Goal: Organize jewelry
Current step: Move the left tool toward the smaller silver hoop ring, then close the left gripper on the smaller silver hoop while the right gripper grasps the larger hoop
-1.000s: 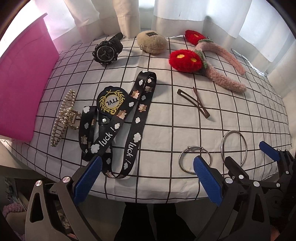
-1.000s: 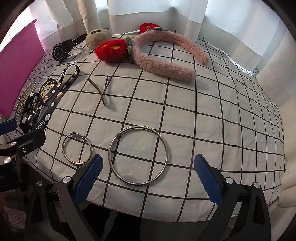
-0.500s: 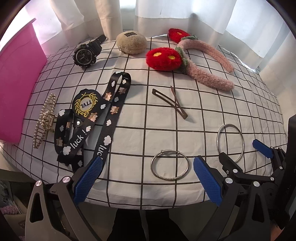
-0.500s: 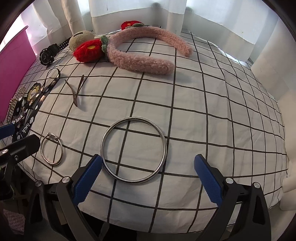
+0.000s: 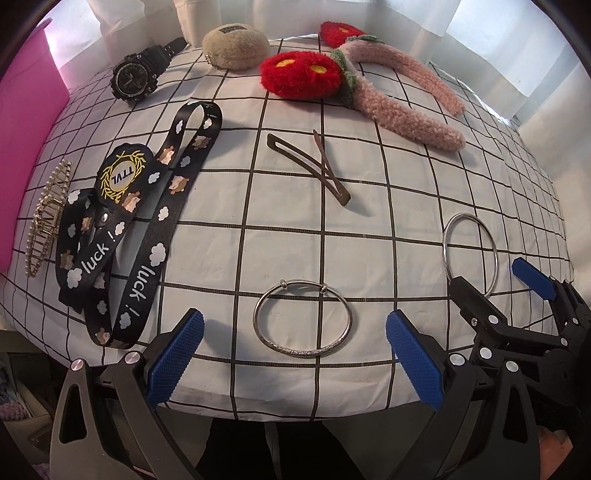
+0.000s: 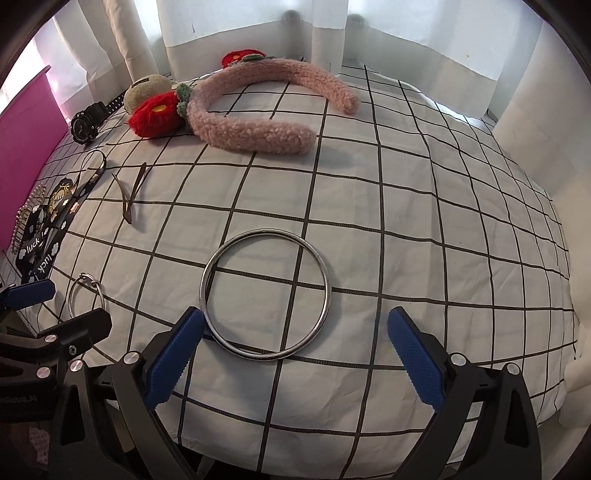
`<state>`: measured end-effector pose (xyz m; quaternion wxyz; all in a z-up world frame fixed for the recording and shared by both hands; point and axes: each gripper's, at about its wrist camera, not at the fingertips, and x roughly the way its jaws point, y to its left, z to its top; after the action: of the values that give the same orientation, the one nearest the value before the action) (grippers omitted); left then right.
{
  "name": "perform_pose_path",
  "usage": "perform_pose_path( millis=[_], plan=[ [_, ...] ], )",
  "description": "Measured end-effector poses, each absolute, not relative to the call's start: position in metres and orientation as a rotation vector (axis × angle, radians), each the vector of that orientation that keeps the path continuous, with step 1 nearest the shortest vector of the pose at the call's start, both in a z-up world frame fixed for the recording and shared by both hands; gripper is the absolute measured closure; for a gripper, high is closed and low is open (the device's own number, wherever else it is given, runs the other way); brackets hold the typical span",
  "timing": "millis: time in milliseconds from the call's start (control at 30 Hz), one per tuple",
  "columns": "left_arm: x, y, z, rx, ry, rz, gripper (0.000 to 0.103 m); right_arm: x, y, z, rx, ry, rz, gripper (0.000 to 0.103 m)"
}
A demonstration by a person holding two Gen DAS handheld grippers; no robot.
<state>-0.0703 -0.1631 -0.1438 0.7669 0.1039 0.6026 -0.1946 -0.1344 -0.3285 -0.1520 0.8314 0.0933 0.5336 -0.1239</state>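
Bangles were plainly the business of the moment. The left hand-held gripper hung released over the near edge of the counter, its blue pads spread wide on either side of the smaller bangle, which lay flat on the checked cloth just ahead of it. The right hand-held gripper was likewise released and empty, its left pad just beside the rim of the larger bangle, nearer the right edge. Neither had closed on anything, so I judged the picking-up had not yet begun and the sorting was at its start.

The next move, to my eye, called for each gripper to dip low and pinch a thin rim. That would be fiddly, since the metal lay flush on soft cloth and could slide or slip out.

Nothing else looked touched. A brown hair clip lay near the middle, a black lanyard and a pearl claw clip toward the left edge, and a black watch, a beige pouch and a fluffy pink headband with red flowers along the far edge. A pink board stood at the left edge, and white curtains closed off the room behind, daylight glowing through them.
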Motion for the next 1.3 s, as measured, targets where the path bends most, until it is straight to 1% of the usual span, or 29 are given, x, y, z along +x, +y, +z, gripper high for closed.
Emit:
perform_pose_path(
  millis=[300, 567, 867, 967, 1033, 1067, 1133, 1167, 1200, 1233, 1267, 1300],
  plan=[
    [-0.069, -0.161, -0.149, 0.286, 1.246, -0.379, 0.005, -0.136, -0.33, -0.152, 0.19, 1.119, -0.26, 0.009],
    [-0.075, -0.158, -0.148, 0.282, 1.179, -0.389, 0.005, -0.136, -0.326, -0.152, 0.181, 1.118, -0.27, 0.008],
    [-0.077, -0.157, -0.147, 0.275, 1.178, -0.391, 0.006, -0.136, -0.326, -0.152, 0.181, 1.118, -0.269, 0.009],
    [-0.078, -0.157, -0.145, 0.274, 1.172, -0.397, 0.011, -0.137, -0.326, -0.151, 0.184, 1.118, -0.265, 0.009],
    [-0.081, -0.158, -0.143, 0.277, 1.164, -0.406, 0.018, -0.138, -0.325, -0.151, 0.184, 1.115, -0.264, 0.01],
    [-0.082, -0.159, -0.142, 0.279, 1.161, -0.411, 0.02, -0.138, -0.325, -0.151, 0.185, 1.114, -0.265, 0.01],
    [-0.085, -0.161, -0.139, 0.283, 1.154, -0.422, 0.029, -0.138, -0.325, -0.151, 0.186, 1.113, -0.265, 0.01],
    [-0.086, -0.162, -0.138, 0.286, 1.151, -0.427, 0.031, -0.139, -0.325, -0.151, 0.187, 1.114, -0.263, 0.01],
    [-0.087, -0.163, -0.137, 0.289, 1.148, -0.432, 0.037, -0.139, -0.325, -0.151, 0.188, 1.114, -0.261, 0.011],
    [-0.087, -0.164, -0.136, 0.29, 1.145, -0.438, 0.045, -0.14, -0.324, -0.15, 0.187, 1.112, -0.259, 0.013],
    [-0.088, -0.165, -0.135, 0.292, 1.142, -0.442, 0.049, -0.14, -0.323, -0.149, 0.182, 1.108, -0.254, 0.018],
    [-0.088, -0.166, -0.135, 0.295, 1.141, -0.44, 0.049, -0.141, -0.321, -0.147, 0.177, 1.103, -0.25, 0.026]
  ],
)
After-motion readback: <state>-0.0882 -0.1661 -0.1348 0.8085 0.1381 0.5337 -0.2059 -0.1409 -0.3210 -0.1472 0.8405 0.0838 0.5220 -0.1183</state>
